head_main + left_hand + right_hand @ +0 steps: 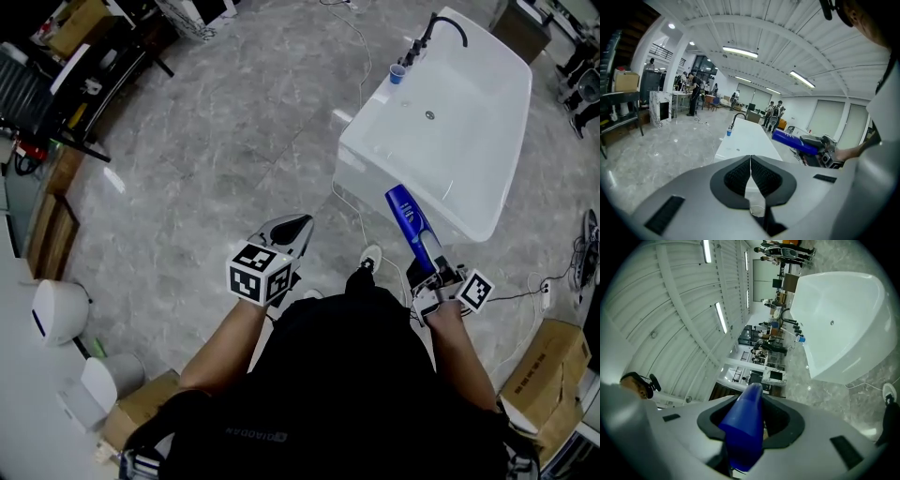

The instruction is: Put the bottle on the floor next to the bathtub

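Observation:
A tall blue bottle (410, 219) is clamped in my right gripper (433, 269), tilted up over the near rim of the white bathtub (441, 131). In the right gripper view the bottle (745, 427) fills the gap between the jaws and points away from the camera, with the bathtub (839, 324) off to the right. My left gripper (292, 231) hangs shut and empty over the grey marble floor (225, 141) left of the tub. The left gripper view has the shut left gripper (750, 165), the bathtub (745, 140) ahead and the bottle (794, 141) at the right.
A black faucet (441, 28) and a small blue cup (397, 73) sit at the tub's far end. Cables (352, 211) trail on the floor by the tub. Cardboard boxes (553, 375) lie at the right, furniture (84, 66) at the upper left. People stand far off.

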Available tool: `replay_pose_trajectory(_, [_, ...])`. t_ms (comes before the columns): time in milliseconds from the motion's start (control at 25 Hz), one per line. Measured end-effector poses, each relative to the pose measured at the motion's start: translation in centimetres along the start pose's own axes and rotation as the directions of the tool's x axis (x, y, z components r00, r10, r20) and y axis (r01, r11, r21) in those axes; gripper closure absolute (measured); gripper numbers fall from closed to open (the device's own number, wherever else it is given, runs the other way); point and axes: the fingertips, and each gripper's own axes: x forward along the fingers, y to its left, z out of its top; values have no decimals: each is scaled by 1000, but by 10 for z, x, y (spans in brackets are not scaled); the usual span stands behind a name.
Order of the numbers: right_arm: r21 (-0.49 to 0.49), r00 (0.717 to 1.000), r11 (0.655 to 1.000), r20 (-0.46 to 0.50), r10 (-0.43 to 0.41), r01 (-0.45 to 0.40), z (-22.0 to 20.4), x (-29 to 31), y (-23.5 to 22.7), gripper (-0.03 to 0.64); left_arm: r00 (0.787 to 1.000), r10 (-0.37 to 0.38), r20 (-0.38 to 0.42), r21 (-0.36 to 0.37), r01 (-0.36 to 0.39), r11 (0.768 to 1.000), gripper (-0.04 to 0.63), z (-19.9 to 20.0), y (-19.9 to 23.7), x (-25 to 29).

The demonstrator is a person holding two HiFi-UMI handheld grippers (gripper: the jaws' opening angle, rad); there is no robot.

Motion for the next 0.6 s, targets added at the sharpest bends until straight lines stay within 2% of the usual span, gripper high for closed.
replay_pose_trajectory(200, [-72,994,995,-88,-68,62,28,30,-45,443,993,5,-118,-4,-6,1000,578,-1,14,45])
replay_pose_trajectory(360, [-34,981,994,-162,-104,99,38,47,-85,443,981,59,-186,-5,-60,998,578,2,31,75])
replay_pose_trajectory(480, [-30,964,991,-228,-134,131,46,57,-115,443,972,83,-220,24,-79,997,578,8,39,99])
replay_pose_trajectory(600, [-55,939,990,-315,-139,128,49,75,-140,443,961,106,-257,41,-98,994,578,8,51,118])
